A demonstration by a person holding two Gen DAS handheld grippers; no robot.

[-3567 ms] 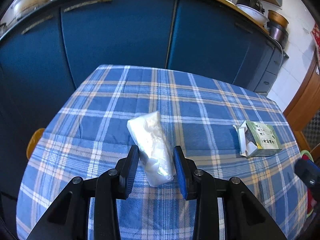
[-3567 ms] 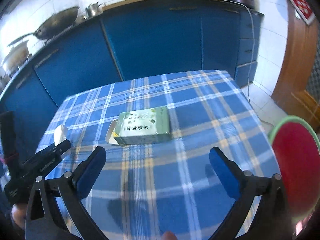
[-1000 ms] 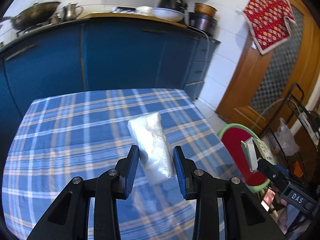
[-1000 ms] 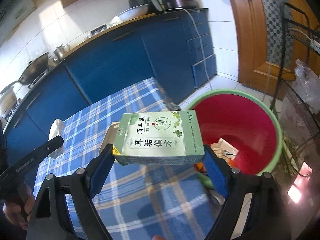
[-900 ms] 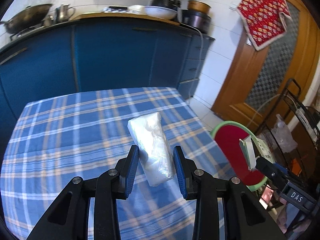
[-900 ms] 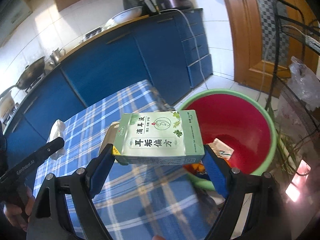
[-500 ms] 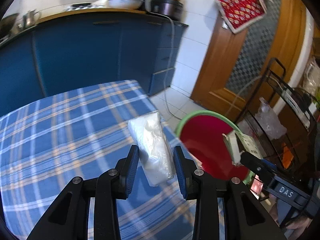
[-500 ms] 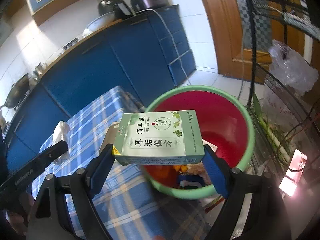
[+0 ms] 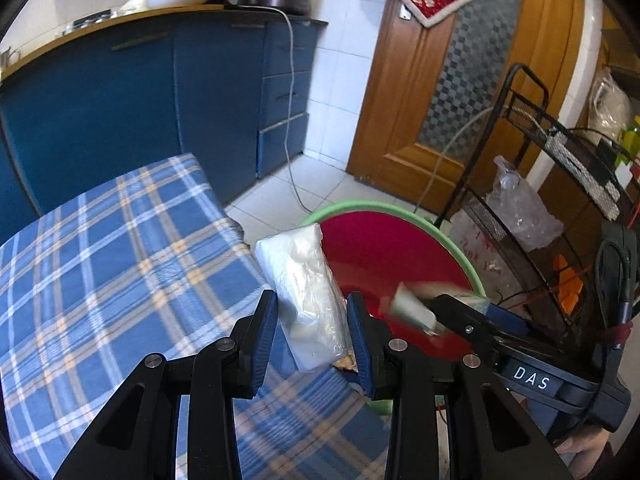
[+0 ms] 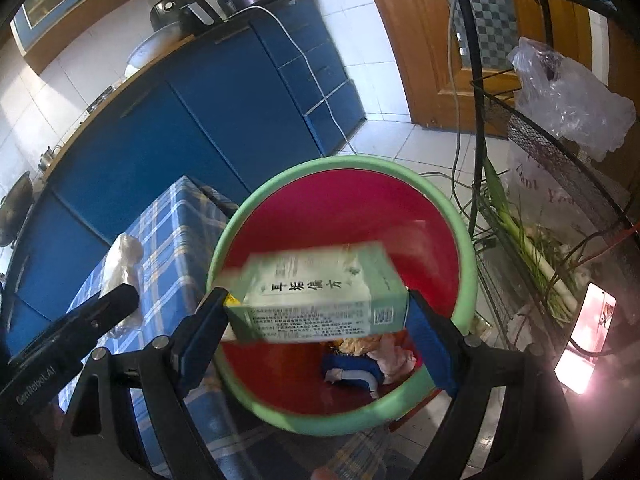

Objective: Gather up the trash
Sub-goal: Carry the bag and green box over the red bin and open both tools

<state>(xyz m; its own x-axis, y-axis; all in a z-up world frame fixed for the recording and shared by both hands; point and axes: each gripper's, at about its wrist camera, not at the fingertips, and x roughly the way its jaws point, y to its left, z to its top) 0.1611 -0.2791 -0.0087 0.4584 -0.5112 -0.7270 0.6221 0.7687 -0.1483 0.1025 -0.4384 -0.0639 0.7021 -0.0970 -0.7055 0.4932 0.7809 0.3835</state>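
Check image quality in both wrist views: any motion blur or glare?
Right wrist: green box smeared by motion, bin sharp; pink glare patch at lower right. Left wrist: plastic packet crisp; the box blurred; fisheye bends the cabinets.

Green medicine box (image 10: pixel 320 292): printed carton, blurred, tilted, long side across, between the right tool's (image 10: pixel 316 320) blue pads, above the basin. Clear plastic packet (image 9: pixel 308 300): crinkled, whitish, upright, clamped in the left tool (image 9: pixel 312 328). Red basin (image 10: pixel 466 264): green rim, on the floor beside the bench, scraps inside.
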